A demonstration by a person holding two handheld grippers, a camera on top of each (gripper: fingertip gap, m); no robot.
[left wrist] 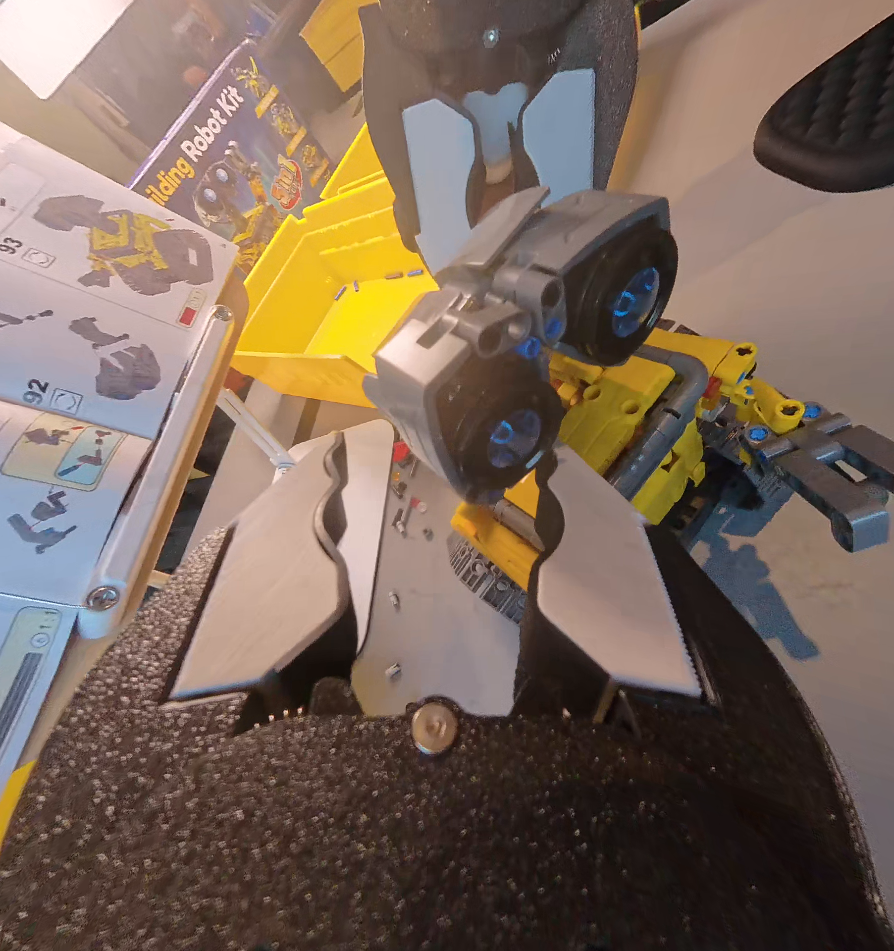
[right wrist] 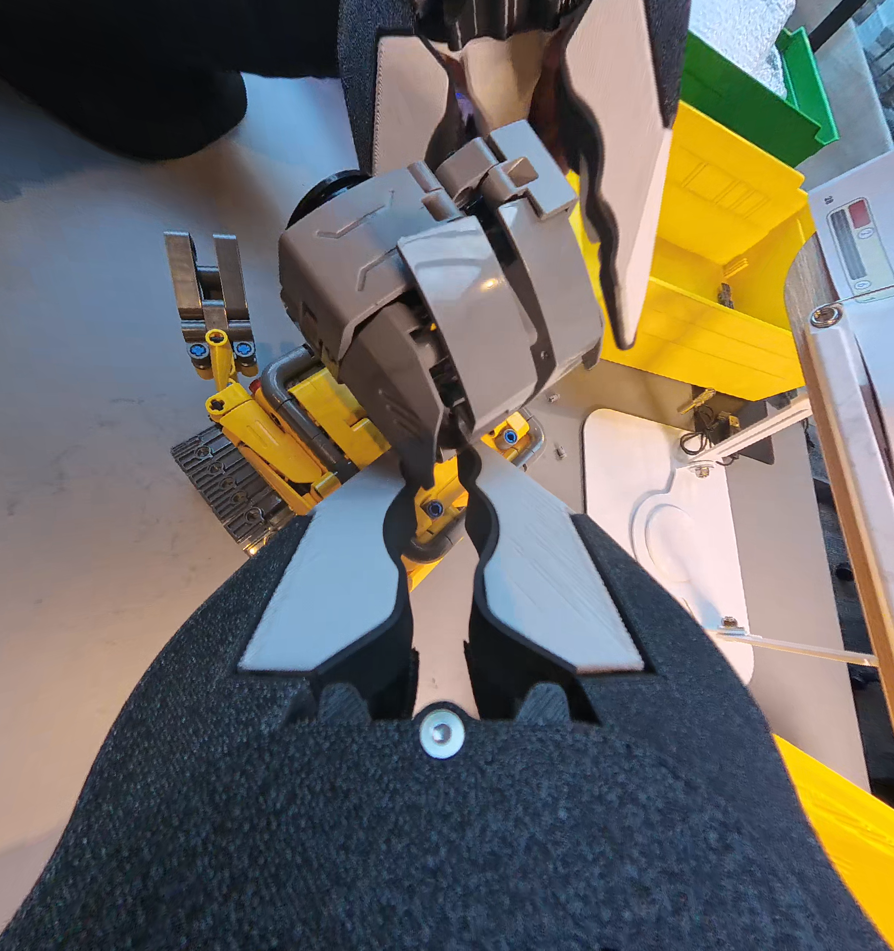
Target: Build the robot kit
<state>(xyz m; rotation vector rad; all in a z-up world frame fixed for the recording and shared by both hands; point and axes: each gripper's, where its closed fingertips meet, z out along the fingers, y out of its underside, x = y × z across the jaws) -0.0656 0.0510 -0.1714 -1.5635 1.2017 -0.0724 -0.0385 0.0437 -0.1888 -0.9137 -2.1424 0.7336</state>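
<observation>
While both pinch the grey two-eyed head (left wrist: 527, 350) above the yellow model (right wrist: 300, 427) on the counter (right wrist: 74, 463), left hand-held gripper (left wrist: 455, 494) & right hand-held gripper (right wrist: 442, 463) should prob. grip evenly w/o twisting.

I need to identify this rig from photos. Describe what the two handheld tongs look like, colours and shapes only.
Both look alike. The left tongs and right tongs each have two flat, light grey fingers that taper toward the tip, edged with wavy black rubbery pads. Each pair sits in a rounded body with a rough, speckled black surface and a silver screw between the finger bases. No cables or sleeves show.
</observation>
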